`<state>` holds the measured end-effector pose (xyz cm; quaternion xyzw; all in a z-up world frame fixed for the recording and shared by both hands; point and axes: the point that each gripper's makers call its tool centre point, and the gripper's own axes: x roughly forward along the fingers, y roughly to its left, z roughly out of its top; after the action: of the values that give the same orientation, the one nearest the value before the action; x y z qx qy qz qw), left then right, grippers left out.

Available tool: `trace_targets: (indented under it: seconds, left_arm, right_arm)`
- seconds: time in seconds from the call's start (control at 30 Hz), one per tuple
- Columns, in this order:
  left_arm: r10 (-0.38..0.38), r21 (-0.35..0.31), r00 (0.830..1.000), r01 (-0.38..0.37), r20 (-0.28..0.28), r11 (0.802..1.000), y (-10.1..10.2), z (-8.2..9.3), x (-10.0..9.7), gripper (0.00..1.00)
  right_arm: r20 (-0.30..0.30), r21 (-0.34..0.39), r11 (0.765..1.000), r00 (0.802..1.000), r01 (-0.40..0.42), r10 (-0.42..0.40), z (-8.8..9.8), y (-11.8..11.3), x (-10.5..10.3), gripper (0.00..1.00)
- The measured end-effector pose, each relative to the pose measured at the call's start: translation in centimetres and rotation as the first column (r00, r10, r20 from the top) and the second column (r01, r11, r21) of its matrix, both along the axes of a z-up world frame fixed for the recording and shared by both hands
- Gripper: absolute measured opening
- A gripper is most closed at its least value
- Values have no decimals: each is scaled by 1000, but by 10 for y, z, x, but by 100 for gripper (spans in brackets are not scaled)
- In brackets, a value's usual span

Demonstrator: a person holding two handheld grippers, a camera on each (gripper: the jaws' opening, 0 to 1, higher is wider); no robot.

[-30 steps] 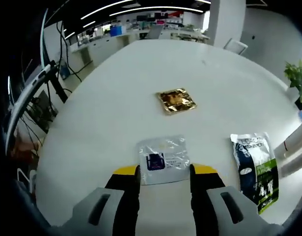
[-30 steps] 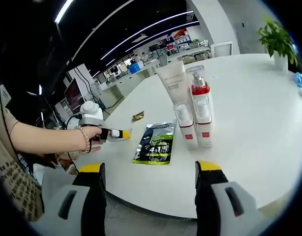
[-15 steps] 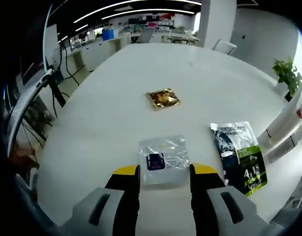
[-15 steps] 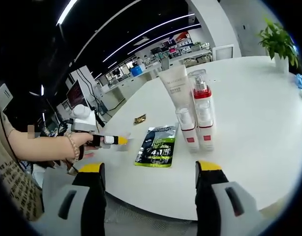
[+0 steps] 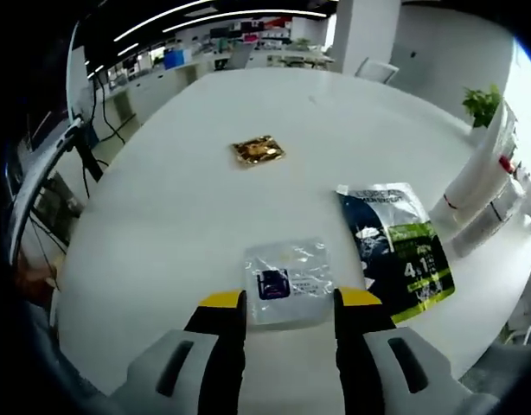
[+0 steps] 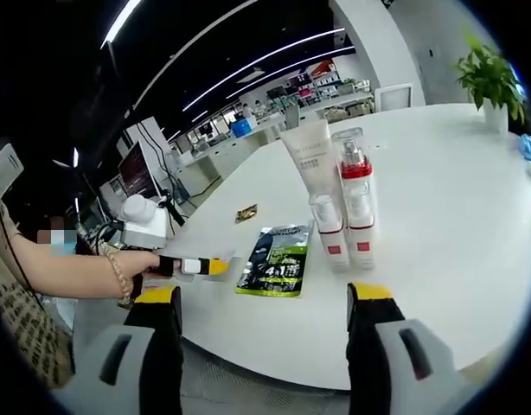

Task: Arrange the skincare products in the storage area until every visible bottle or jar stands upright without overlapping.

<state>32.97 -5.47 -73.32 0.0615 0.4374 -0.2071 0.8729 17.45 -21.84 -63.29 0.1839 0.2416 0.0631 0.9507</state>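
My left gripper [image 5: 290,299] is shut on a clear sachet [image 5: 287,281] with a dark label, held flat between its yellow-tipped jaws above the white table [image 5: 170,216]. A dark green pouch [image 5: 393,251] lies flat to its right, and a gold packet [image 5: 258,150] lies farther off. In the right gripper view a white tube [image 6: 307,156], a red-capped bottle [image 6: 355,199] and a smaller bottle [image 6: 328,229] stand upright together, with the green pouch [image 6: 276,259] lying beside them. My right gripper [image 6: 264,294] hangs open and empty off the table's near edge. The left gripper [image 6: 205,266] comes in from the left.
The person's arm [image 6: 75,272] reaches in from the left. A potted plant [image 6: 495,78] stands at the table's far right. The gold packet [image 6: 246,213] lies behind the pouch. Desks and monitors line the room beyond the table.
The left gripper has swung, still holding the sachet; pouch and gold packet slid left in its view and the bottles came in at the right. In the right gripper view it sank lower.
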Motion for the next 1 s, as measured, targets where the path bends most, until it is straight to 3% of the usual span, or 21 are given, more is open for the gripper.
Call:
trace_targets:
  seconds: [0.77,1.0]
  left_arm:
    - [-16,19,1000,17,-20,1000,-9,-9,-12,38]
    - [-21,8,1000,21,-18,1000,-10,-6,-13,43]
  right_arm:
    - [-7,10,999,999,-33,33,-2,6,-1,82]
    - [-5,11,999,999,-34,34,-1,7,-1,82]
